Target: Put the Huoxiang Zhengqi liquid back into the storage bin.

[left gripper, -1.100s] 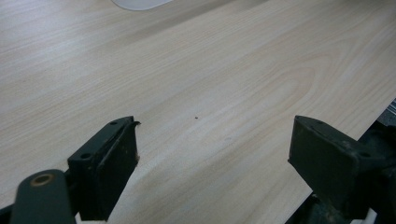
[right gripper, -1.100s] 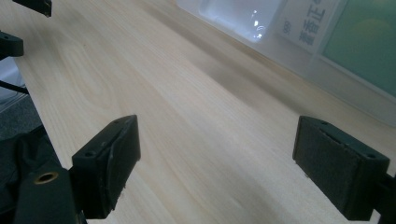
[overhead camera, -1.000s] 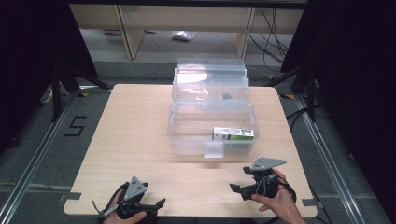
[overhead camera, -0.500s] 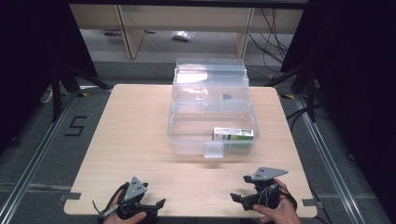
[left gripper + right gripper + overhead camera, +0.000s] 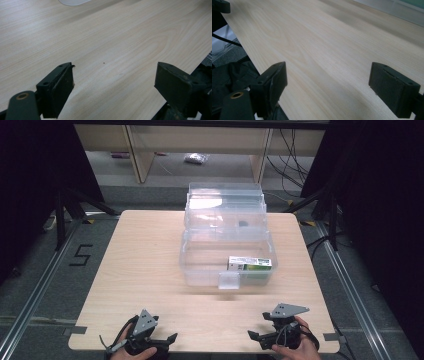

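The right tool [image 5: 260, 336] has pulled back to the tabletop [image 5: 150, 270] edge; both tools gape wide, empty; the box [image 5: 250, 264] probably already sits in the bin [image 5: 200, 265].

Lab: taped floor number [image 5: 80, 255], rails, cables, dark curtains.

A clear plastic box [image 5: 227, 252] stands open at the middle of the worktop [image 5: 145, 270], its lid raised behind it. Inside, against the box's right front corner, a green-and-white carton [image 5: 249, 263] lies flat on its side.
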`<state>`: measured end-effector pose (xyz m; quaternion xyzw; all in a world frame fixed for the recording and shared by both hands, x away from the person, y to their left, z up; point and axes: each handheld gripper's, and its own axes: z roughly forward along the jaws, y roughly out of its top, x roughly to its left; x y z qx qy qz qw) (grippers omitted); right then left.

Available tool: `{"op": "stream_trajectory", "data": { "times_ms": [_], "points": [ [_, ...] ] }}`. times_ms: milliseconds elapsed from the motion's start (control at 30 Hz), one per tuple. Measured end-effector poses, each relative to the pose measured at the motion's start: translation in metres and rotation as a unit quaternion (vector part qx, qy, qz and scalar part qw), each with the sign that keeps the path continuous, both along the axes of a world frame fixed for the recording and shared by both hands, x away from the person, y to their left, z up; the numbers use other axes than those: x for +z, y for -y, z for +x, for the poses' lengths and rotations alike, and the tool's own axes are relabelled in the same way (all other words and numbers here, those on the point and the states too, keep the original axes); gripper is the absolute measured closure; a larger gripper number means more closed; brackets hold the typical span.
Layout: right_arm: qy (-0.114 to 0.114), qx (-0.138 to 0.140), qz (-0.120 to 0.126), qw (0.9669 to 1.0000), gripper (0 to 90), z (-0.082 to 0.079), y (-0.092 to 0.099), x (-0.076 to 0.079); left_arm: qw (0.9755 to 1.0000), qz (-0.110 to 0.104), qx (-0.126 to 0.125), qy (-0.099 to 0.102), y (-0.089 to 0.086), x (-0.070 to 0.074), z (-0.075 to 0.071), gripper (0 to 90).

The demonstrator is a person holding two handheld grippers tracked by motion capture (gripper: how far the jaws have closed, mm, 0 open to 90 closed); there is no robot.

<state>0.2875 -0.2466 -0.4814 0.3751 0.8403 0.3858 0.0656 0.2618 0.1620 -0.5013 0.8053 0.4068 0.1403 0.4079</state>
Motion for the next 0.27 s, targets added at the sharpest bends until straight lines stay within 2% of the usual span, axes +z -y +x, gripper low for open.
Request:
{"op": "stream_trajectory", "data": {
  "times_ms": [100,133,167,267],
  "points": [
    [0.0,-0.002,0.001,1.0,16.1,0.0001,-0.0002,-0.0002,1.0,0.001,-0.001,0.0,-0.0002,0.0001,0.0,14.9],
    [-0.006,0.015,0.008,0.9998,16.1,0.0027,0.0009,-0.0008,1.0,0.001,0.0,0.0,-0.0002,0.0,0.0001,14.9],
    [-0.004,0.018,0.01,0.9998,16.2,0.0034,0.0012,-0.0011,1.0,0.001,0.0,0.0,-0.0001,0.0,0.0,14.9],
    [-0.005,0.01,0.009,0.9999,16.2,0.0037,0.0019,-0.0013,1.0,-0.004,0.003,0.001,0.0008,-0.0003,-0.0001,14.9]
  ]
}}
